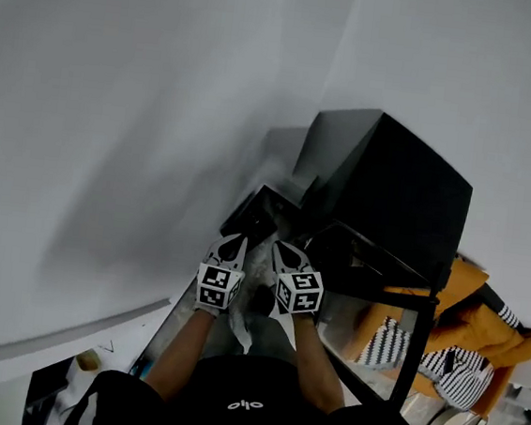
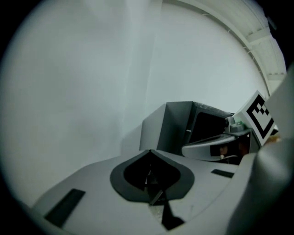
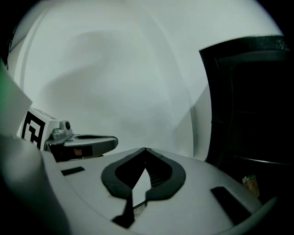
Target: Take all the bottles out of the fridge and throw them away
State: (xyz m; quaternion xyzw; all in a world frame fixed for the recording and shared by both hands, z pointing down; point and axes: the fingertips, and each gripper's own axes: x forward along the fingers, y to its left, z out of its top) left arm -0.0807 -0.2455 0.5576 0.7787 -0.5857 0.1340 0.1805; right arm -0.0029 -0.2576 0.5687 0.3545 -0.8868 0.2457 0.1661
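My two grippers are held side by side in front of a black fridge [image 1: 395, 187]. The left gripper [image 1: 235, 240] has its jaws shut tip to tip with nothing between them, as the left gripper view [image 2: 150, 151] also shows. Just to its right, the right gripper [image 1: 282, 247] is likewise shut and empty [image 3: 145, 149]. Both point towards the white wall and the fridge's left side [image 2: 177, 126]. In the right gripper view the fridge [image 3: 252, 101] is a dark mass at the right. No bottle is visible in any view.
An orange garment [image 1: 480, 324] and a striped cloth [image 1: 391, 347] lie at the lower right beside the fridge. A white wall [image 1: 145, 100] fills the left and top. A crumpled white piece [image 1: 239, 325] hangs below the grippers. Small items [image 1: 88, 360] sit on the floor at the lower left.
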